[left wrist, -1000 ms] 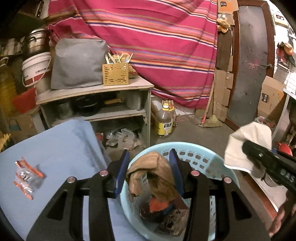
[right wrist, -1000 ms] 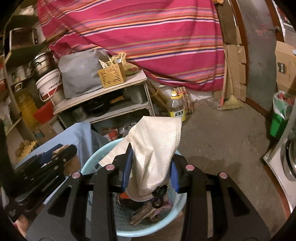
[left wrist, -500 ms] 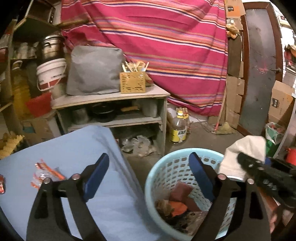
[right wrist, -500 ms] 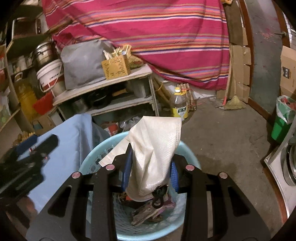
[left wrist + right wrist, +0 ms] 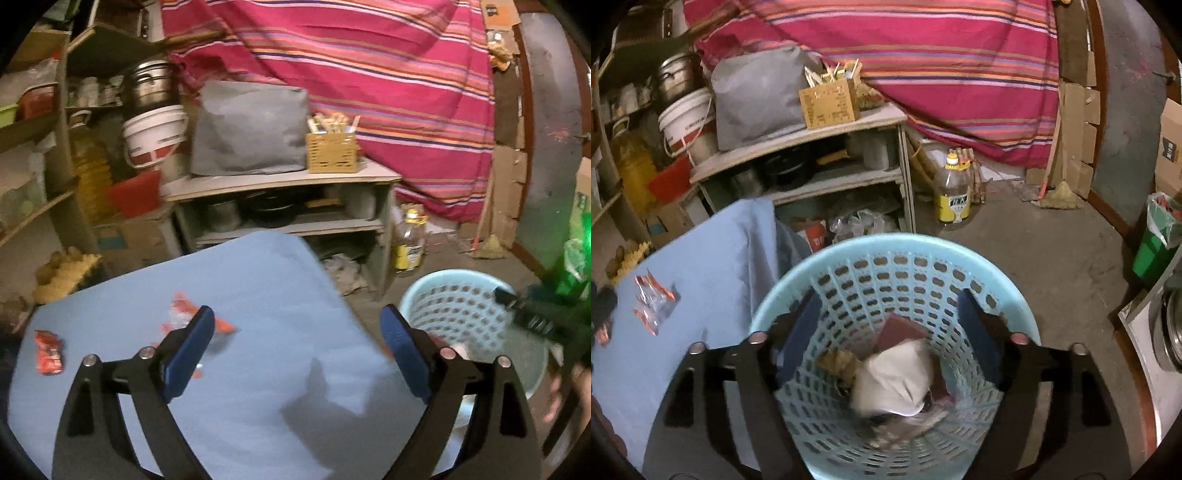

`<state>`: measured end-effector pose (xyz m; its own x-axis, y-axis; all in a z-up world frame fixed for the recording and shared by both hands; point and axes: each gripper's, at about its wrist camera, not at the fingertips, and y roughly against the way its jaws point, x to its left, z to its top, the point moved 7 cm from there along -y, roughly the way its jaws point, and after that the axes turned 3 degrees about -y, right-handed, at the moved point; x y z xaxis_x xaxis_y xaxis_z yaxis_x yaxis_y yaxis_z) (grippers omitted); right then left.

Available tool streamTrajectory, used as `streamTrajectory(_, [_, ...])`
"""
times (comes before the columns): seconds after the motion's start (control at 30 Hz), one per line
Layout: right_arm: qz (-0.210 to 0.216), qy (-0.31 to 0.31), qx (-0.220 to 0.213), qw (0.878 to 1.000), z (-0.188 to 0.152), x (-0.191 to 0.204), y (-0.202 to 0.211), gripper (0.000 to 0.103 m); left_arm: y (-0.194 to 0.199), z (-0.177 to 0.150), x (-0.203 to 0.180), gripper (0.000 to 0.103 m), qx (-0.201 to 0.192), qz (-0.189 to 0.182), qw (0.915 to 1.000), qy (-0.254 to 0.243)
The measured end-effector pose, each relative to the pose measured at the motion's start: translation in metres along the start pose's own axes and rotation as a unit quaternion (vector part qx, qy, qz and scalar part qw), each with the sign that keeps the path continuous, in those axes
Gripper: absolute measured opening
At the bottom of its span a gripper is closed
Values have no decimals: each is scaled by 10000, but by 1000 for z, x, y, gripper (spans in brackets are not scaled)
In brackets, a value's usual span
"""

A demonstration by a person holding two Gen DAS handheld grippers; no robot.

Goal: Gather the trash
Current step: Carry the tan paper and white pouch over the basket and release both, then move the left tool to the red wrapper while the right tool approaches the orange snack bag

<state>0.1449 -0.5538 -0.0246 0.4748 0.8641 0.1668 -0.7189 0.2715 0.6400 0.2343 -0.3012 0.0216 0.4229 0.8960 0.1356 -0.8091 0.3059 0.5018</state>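
Note:
My right gripper [image 5: 886,317] hangs over the light blue basket [image 5: 897,245], jaws opening, nothing between them. A white cloth bag [image 5: 894,380] lies loose inside the basket on brown and red scraps. My left gripper [image 5: 297,332] is over the blue table [image 5: 240,369], its jaws still opening wide and empty. A clear wrapper with orange print [image 5: 184,314] lies just past its left finger, and a red wrapper [image 5: 48,354] sits near the table's left edge. The basket [image 5: 461,291] stands right of the table, with the right gripper's body [image 5: 535,317] above it.
Behind the table stands a grey shelf unit [image 5: 280,181] with a grey bag, a yellow slotted box [image 5: 330,151] and pots. An oil bottle [image 5: 953,192] stands on the concrete floor, a green bin [image 5: 1156,243] at the right. A striped red cloth covers the back wall.
The right gripper let go of the white cloth bag, which dropped into the basket. The left gripper opened, released the brown scrap into the basket and swung left over the table.

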Motion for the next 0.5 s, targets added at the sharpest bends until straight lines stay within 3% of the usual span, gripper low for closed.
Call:
streamTrajectory(0.1, [118,24,-197,9997,7,22,11,99,8,-11,37,96,-29,252,9996,157])
streamTrajectory(0.33, [462,398,-379,9974,5,96,13,99,8,-40,136,98,148,1004,9935,519])
streamTrajectory(0.5, [805,639,-279,9943,-4,159,-1,99,13,-51,213,98,80,1348,9871,863])
